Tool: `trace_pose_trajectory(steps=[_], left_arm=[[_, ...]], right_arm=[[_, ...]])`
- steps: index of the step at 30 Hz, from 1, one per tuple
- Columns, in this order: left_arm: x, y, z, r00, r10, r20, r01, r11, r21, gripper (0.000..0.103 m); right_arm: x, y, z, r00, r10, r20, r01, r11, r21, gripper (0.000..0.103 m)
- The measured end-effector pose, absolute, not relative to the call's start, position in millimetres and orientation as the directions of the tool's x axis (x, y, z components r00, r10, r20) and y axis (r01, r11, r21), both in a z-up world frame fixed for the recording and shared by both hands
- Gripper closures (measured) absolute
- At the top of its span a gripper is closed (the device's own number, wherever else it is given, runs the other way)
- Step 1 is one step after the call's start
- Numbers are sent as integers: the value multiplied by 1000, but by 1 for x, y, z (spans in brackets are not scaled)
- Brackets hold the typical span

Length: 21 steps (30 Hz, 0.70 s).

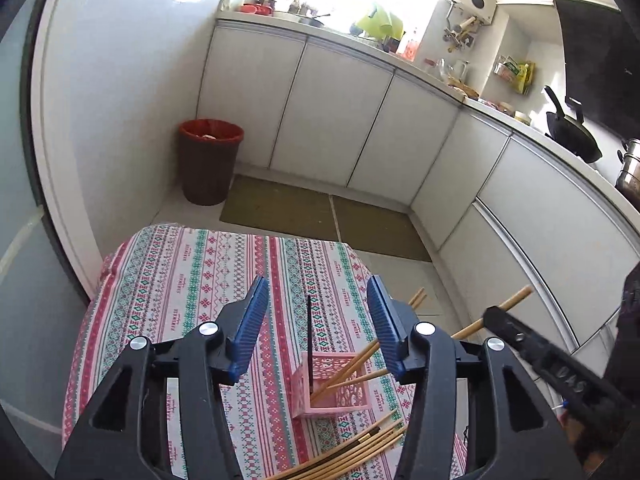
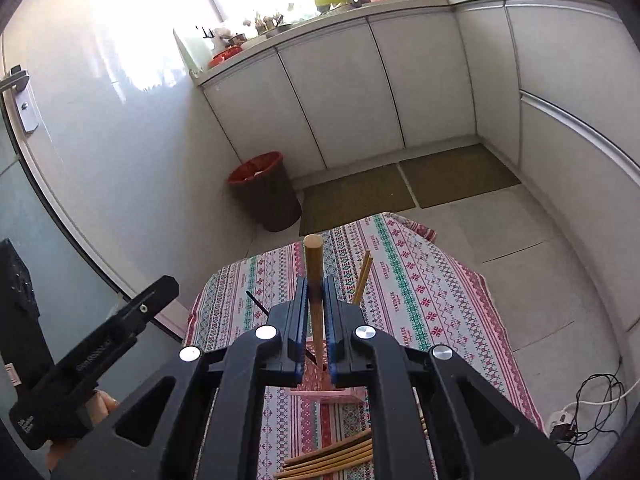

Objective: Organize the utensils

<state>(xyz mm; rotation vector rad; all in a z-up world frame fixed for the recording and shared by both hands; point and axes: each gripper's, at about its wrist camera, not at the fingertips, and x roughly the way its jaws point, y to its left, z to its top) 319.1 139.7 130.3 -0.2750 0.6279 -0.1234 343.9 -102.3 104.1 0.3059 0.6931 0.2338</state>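
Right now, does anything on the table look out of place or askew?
Yes. Several loose chopsticks lie in an untidy pile on the tablecloth beside the pink basket, not in it. Those already in the basket lean at different angles, and one dark chopstick stands nearly upright. Nothing looks spilled or broken.

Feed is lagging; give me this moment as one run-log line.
left tool: open, empty | right tool: shut on wooden chopstick | pink basket: several chopsticks in | loose chopsticks: on tablecloth

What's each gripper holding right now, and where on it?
The right gripper clamps a wooden chopstick partway along its shaft, the blunt end sticking out beyond the jaws. The left gripper is open and holds nothing.
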Motion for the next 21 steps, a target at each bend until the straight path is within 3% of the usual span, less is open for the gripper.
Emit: trace_pose_trajectory(steps=[2,3,4,8,12,16,21], left_arm=[[322,141,126,795,-185,-577,16,959,-284,55],[323,143,124,791,-184,-584,13,959,-284,55],[323,143,122,785,-186,-591,15,959,-282,55],[325,141,119,769,-188,-611,21,963,-269,53],[325,135,114,748,-187,-637,31,968,-248,48],[318,129,109,737,-167,-654,32,976,-213,30],[312,127,98,694,-133,-707,16,985,-170,10]], right_arm=[[352,-97,93,727,331,-601,-123,925,360,85],[356,-95,88,714,358,-602,-137,915,381,72],[357,-96,85,710,363,-603,-140,912,385,66],[356,-97,84,720,338,-607,-123,922,368,64],[347,-101,90,745,316,-587,-123,931,345,39],[338,-106,90,769,261,-583,-99,950,295,19],[327,-122,82,775,191,-602,-61,971,230,7]])
